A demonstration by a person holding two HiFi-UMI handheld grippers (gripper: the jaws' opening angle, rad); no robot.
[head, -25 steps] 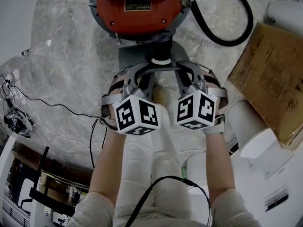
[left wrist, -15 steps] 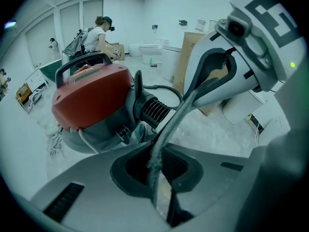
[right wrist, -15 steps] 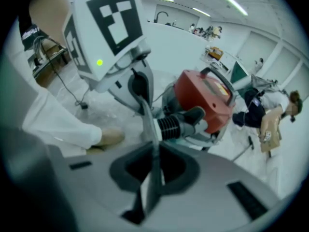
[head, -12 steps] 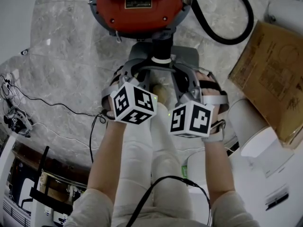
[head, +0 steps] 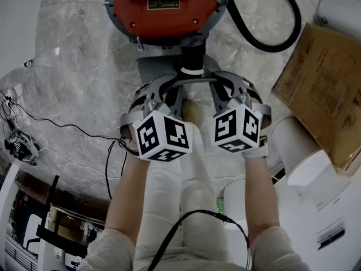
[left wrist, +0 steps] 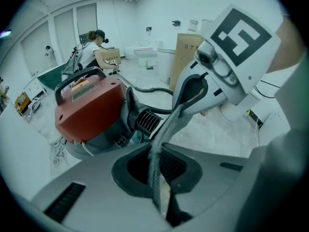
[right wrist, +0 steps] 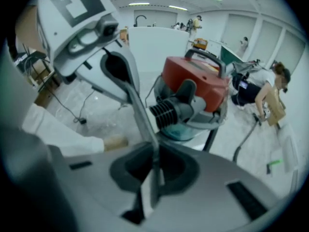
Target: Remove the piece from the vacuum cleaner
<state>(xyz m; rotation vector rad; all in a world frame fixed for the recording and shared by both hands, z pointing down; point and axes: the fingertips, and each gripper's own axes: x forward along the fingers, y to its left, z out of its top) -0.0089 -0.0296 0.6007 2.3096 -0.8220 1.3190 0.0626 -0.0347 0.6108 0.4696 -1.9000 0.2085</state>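
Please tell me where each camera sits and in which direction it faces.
Head view: on the person's head, facing steeply down at the red vacuum cleaner; shows forearms, legs, left gripper, right gripper.
Left gripper view: on the left gripper, facing along its shut jaws toward the vacuum cleaner; right gripper shows.
Right gripper view: on the right gripper, likewise facing along shut jaws toward the vacuum cleaner; left gripper shows.
Shared: the vacuum cleaner.
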